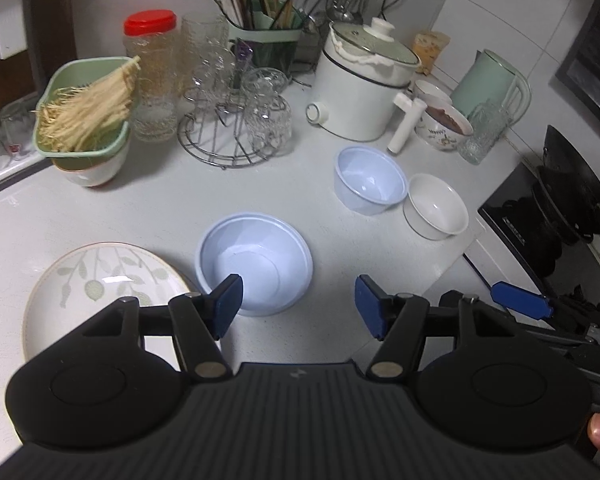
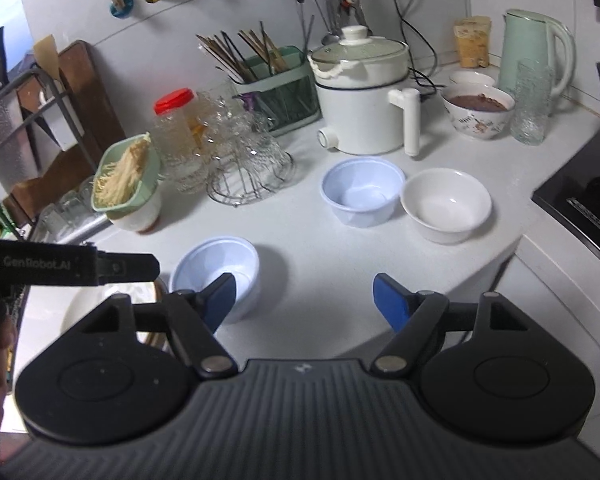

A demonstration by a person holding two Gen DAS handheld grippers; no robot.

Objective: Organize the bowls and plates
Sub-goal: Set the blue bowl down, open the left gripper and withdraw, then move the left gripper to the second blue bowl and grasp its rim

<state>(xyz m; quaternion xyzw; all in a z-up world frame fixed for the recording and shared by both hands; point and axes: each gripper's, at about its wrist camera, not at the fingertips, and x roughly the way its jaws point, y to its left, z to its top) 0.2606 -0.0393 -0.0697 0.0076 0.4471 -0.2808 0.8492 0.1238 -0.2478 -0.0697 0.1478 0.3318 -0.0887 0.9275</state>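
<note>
A wide pale blue bowl [image 1: 256, 264] [image 2: 216, 268] stands empty on the white counter, just ahead of both grippers. Left of it lies a leaf-patterned plate [image 1: 100, 288], half hidden in the right wrist view [image 2: 96, 308]. Farther back a smaller pale blue bowl [image 1: 368, 184] [image 2: 362, 190] and a white bowl [image 1: 436, 206] [image 2: 446, 204] sit side by side, both empty. My left gripper [image 1: 299, 306] is open, its left pad over the near bowl's rim and nothing pressed between the pads. My right gripper [image 2: 306, 300] is open too and holds nothing.
At the back stand a white lidded cooker [image 1: 360, 92], a wire rack of glasses [image 1: 236, 120], a red-lidded jar [image 1: 152, 72], a green basket of pale strands on a bowl [image 1: 88, 120], a bowl of brown food [image 2: 478, 110] and a green kettle [image 2: 536, 52]. A black stove [image 2: 580, 188] borders the counter's right edge.
</note>
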